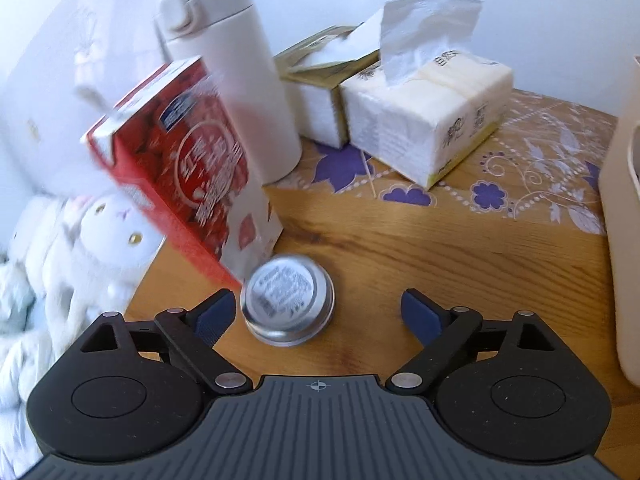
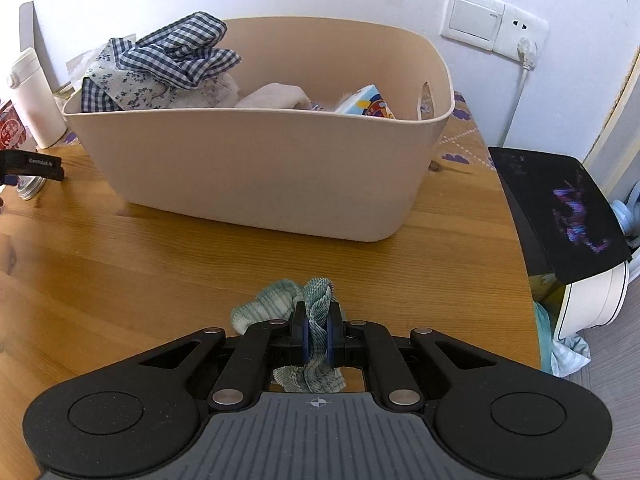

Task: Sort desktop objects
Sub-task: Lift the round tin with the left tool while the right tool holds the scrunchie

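Observation:
My left gripper [image 1: 316, 312] is open above the wooden table, its jaws wide on either side of a small round silver tin [image 1: 289, 300] that lies just inside the left finger. A red box [image 1: 180, 168] leans, blurred, right behind the tin. My right gripper [image 2: 317, 332] is shut on a green-and-white striped cloth [image 2: 280, 304], which bunches on the table in front of the fingers. A beige plastic basket [image 2: 256, 168] stands beyond it, holding checked cloths [image 2: 180, 52] and a colourful box [image 2: 368, 106]. The left gripper shows at the far left of the right wrist view [image 2: 32, 166].
A white thermos [image 1: 228, 68] stands behind the red box, with two tissue packs [image 1: 424, 116] to its right on a floral mat. A white plush toy [image 1: 104, 236] lies off the table's left edge. A black-topped device [image 2: 568, 216] sits beyond the table's right edge.

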{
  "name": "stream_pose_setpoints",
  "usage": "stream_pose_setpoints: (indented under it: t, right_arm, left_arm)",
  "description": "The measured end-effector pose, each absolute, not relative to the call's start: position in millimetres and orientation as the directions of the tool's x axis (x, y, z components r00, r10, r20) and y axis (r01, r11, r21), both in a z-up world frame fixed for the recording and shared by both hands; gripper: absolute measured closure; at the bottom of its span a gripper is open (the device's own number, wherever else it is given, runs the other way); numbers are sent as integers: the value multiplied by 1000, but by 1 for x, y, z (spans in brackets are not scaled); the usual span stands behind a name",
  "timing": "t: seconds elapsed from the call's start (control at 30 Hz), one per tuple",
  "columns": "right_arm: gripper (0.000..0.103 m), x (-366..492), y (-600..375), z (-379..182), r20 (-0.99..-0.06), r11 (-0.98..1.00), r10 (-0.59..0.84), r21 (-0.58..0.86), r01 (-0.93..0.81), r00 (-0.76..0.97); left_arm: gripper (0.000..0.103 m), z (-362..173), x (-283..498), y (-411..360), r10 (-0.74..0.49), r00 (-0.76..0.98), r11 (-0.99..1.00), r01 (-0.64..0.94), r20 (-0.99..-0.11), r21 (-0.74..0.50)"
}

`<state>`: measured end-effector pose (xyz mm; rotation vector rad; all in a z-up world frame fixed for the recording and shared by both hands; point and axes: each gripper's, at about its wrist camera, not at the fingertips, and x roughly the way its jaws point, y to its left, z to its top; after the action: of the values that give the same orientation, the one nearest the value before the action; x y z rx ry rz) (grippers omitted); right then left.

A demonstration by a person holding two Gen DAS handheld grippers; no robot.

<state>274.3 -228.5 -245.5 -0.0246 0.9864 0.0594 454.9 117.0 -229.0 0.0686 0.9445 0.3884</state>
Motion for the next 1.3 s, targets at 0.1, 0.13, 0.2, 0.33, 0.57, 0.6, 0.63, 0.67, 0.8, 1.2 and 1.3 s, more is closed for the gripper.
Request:
stream_pose_setpoints:
  t: [0.1,0.13,0.2,0.33,0.57,0.6,0.63,0.67,0.8,1.2,1.3]
  right_arm:
    - [95,274,-228,-247,-837,998,41,9,-60,546]
    - [95,274,-228,-246,-836,998,41,10,-60,546]
    - [95,274,-228,-246,-838,998,47,17,-61,544]
    - [95,272,-231,-248,-841,998,51,24,-57,539]
    - [95,273,-231,-249,-842,998,45,19,-54,538]
    - [95,273,-231,-249,-842,998,45,18,-54,538]
    - [95,273,-231,-249,-842,998,44,18,-53,538]
    - [95,273,-230,-249,-842,998,43,17,-52,538]
    - [95,273,-229,-249,-843,999,40,15,-52,537]
    - [94,267,-221,-245,-835,998,55,24,-63,548]
    - [94,265,-220,-242,-827,997,62,28,-70,559]
  left_arm:
    - [11,-232,453,110,385,548,921,-278,-742,273]
    - [11,-232,455,109,393,553,919,-274,-734,285]
    - [11,-232,460,110,421,536,905,-298,-732,302]
    - [11,-229,466,119,450,467,878,-386,-761,283]
    - [12,-231,466,133,369,494,895,-418,-787,157]
    - [19,-231,465,137,345,498,896,-428,-796,120]
    - [30,-230,462,141,322,509,896,-437,-798,83]
    - [35,-230,460,142,313,518,895,-441,-796,65]
    - [47,-227,462,138,292,524,908,-415,-800,60]
    - [48,-224,435,135,230,527,947,-316,-818,63]
    - [48,-222,422,130,219,530,956,-283,-820,72]
